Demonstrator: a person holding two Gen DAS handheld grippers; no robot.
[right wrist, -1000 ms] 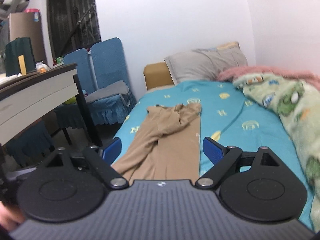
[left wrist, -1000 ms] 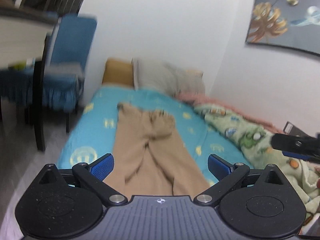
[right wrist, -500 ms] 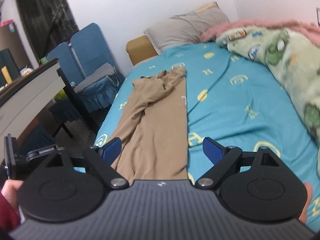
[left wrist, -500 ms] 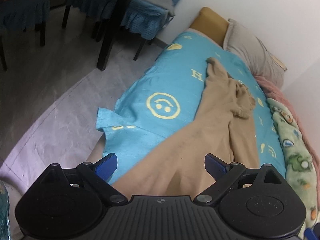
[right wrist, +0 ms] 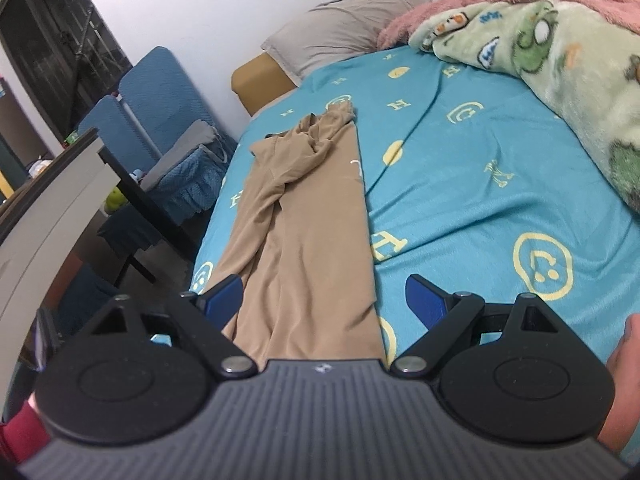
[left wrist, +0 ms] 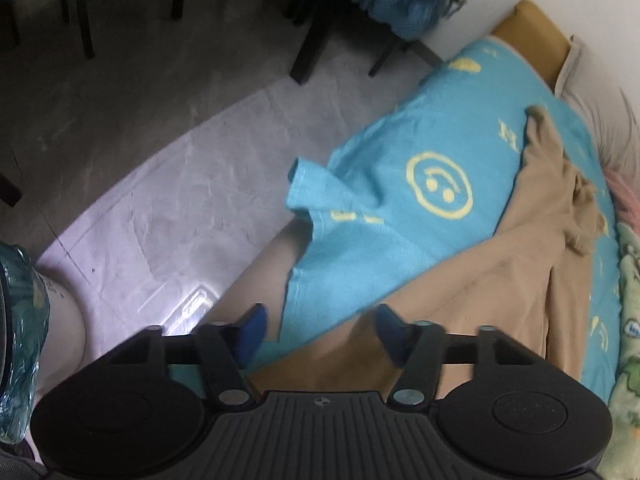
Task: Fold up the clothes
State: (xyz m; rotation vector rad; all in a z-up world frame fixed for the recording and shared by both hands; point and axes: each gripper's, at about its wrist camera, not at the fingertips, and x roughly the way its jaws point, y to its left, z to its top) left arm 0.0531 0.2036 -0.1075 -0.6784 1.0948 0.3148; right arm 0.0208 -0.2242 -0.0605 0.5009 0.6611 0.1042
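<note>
A pair of tan, soft-knit trousers (right wrist: 308, 216) lies lengthwise on a bed covered with a turquoise sheet printed with yellow smiley faces and letters (right wrist: 472, 184), nearer the bed's left edge, with the crumpled waistband toward the far end and the leg ends toward the cameras. The two legs lie side by side, the left one creased and slightly twisted. In the right wrist view the right gripper (right wrist: 325, 299) hovers low over the leg ends with its blue-padded fingers (right wrist: 424, 300) spread wide, the tan fabric lying between and below them, not gripped. In the left wrist view the left gripper (left wrist: 320, 330) points steeply down at the near corner of the bed; its blue fingers (left wrist: 250, 334) are also apart, framing the spot where a leg end meets the loose corner of the sheet, and whether they touch the cloth cannot be told. A grey pillow (right wrist: 344, 28) rests at the head of the bed, a pale green fleece blanket with cartoon prints (right wrist: 560, 68) is heaped along the right side, and blue-covered chairs (right wrist: 160, 112) stand beside a dark-legged tabletop (right wrist: 60, 200) to the left on the grey floor (left wrist: 152, 160).
</note>
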